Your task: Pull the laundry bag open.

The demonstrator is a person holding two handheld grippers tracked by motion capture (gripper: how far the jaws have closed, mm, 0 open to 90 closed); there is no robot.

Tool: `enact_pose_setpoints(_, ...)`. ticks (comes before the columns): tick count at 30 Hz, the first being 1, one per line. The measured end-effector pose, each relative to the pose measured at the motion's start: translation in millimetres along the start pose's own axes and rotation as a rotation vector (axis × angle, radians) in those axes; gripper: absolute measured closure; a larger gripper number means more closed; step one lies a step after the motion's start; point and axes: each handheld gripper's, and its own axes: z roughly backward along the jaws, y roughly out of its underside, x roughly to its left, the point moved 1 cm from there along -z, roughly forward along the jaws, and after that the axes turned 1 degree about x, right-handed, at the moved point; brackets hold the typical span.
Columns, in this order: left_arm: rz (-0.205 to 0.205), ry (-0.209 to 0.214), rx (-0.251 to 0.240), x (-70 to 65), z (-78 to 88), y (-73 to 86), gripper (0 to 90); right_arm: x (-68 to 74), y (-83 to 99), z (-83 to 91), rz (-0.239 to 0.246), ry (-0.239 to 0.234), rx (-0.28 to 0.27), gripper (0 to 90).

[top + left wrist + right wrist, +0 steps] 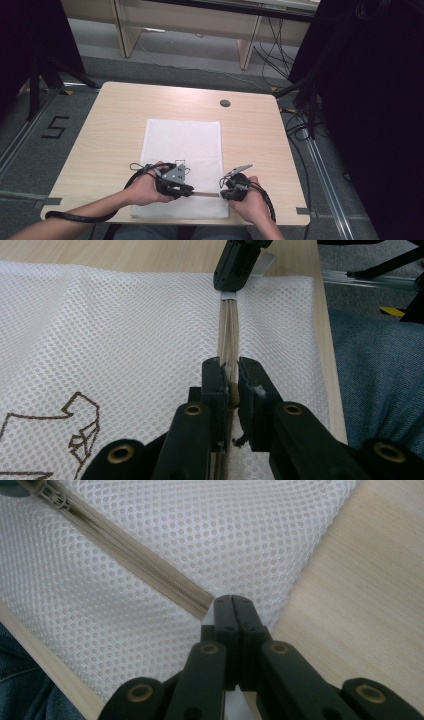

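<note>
"5" (54,127) taped on floor. Brown print (75,435) on mesh bag (182,145) cut off, unreadable. Left gripper (230,385) pinches zipper pull (232,390); right gripper (233,604) clamps bag edge beside zipper (135,555).

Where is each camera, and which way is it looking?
High view: sits above the person's side, looking forward and down on the table; forearms, hands, the left gripper and right gripper show.
Left gripper view: rides the left gripper, looking along the zipper of the white mesh bag; its jaws pinch the zipper pull.
Right gripper view: rides the right gripper, looking down at the zipper's end; its jaws are shut.
All three share the mesh bag and zipper.
</note>
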Motion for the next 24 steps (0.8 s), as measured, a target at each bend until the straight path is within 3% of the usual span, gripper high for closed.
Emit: enact_pose_setpoints(24, -0.011, 0.000, 0.001, -0.5, 4.0, 2.6, 82.0, 0.0, 0.0, 0.0, 0.001, 0.000, 0.000, 90.0)
